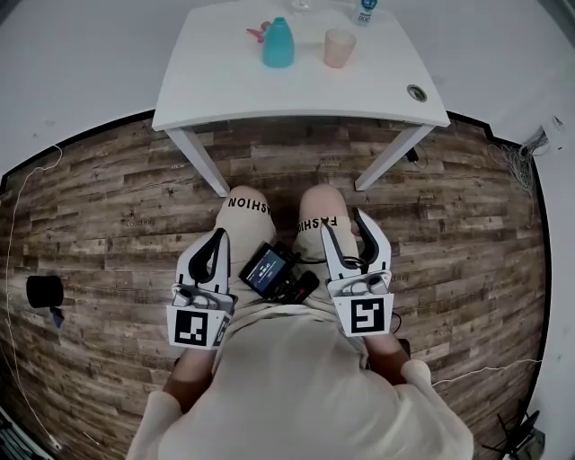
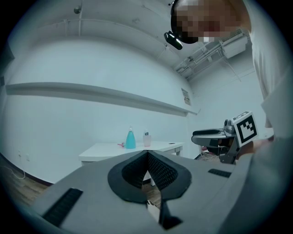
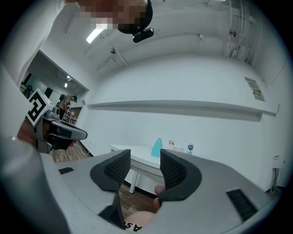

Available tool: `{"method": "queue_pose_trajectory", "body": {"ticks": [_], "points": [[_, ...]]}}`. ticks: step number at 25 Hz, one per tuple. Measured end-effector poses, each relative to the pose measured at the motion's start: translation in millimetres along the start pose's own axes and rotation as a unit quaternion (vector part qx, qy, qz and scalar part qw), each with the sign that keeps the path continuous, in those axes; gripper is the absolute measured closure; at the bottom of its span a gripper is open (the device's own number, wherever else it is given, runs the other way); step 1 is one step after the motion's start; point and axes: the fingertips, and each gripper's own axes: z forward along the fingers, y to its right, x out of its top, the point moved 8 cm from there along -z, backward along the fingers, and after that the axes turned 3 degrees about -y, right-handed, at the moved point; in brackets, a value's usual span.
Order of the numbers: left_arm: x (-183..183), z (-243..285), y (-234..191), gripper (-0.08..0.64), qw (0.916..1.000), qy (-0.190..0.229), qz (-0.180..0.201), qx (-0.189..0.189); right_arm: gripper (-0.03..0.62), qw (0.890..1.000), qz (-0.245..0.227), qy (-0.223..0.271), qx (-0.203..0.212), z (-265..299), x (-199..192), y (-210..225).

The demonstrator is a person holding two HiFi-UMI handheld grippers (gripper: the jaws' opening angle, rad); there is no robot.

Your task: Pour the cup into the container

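Pink cup (image 1: 340, 47) is sitting untouched on the desk (image 1: 225, 99) beside the teal container (image 1: 278, 43), nothing poured. Left claw (image 1: 216, 235) clenched empty, right claw (image 1: 344, 221) released, both hanging well back.

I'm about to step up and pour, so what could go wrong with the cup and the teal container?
The teal container narrows toward its top, so a pour from the wider pink cup may spill onto the table. Cup, container and a small bottle behind stand close together; the open right gripper could knock one over while reaching. The left gripper is shut and must open before it can steady anything.
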Motion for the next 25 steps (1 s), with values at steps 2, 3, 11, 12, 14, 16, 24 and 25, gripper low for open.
{"method": "queue_pose_trajectory", "body": {"ticks": [2, 3, 11, 12, 14, 16, 24, 25], "points": [[2, -2, 3, 0.551, 0.9999, 0.000, 0.012, 0.006, 0.385, 1.000, 0.005, 0.000, 0.001, -3, 3, 3], [3, -3, 5, 0.551, 0.9999, 0.000, 0.014, 0.008, 0.385, 1.000, 0.009, 0.002, 0.001, -4, 4, 4], [5, -5, 13, 0.551, 0.9998, -0.001, 0.016, 0.013, 0.385, 0.999, 0.041, 0.003, 0.004, -15, 3, 13], [5, -6, 14, 0.551, 0.9998, -0.002, 0.016, 0.014, 0.385, 0.999, 0.049, 0.000, 0.006, -17, 2, 15], [7, -5, 13, 0.551, 0.9998, -0.003, 0.013, 0.016, 0.385, 0.999, 0.045, -0.007, 0.010, -20, 0, 18], [6, -3, 9, 0.551, 0.9998, -0.006, 0.010, 0.017, 0.385, 0.999, 0.037, -0.014, 0.009, -20, -2, 22], [-18, 7, -12, 0.551, 0.9990, -0.030, -0.015, 0.028, 0.385, 0.999, 0.023, -0.032, -0.001, 4, -23, 23], [-20, 9, -14, 0.551, 0.9989, -0.033, -0.018, 0.029, 0.385, 0.999, 0.021, -0.031, -0.001, 6, -25, 21]]}}
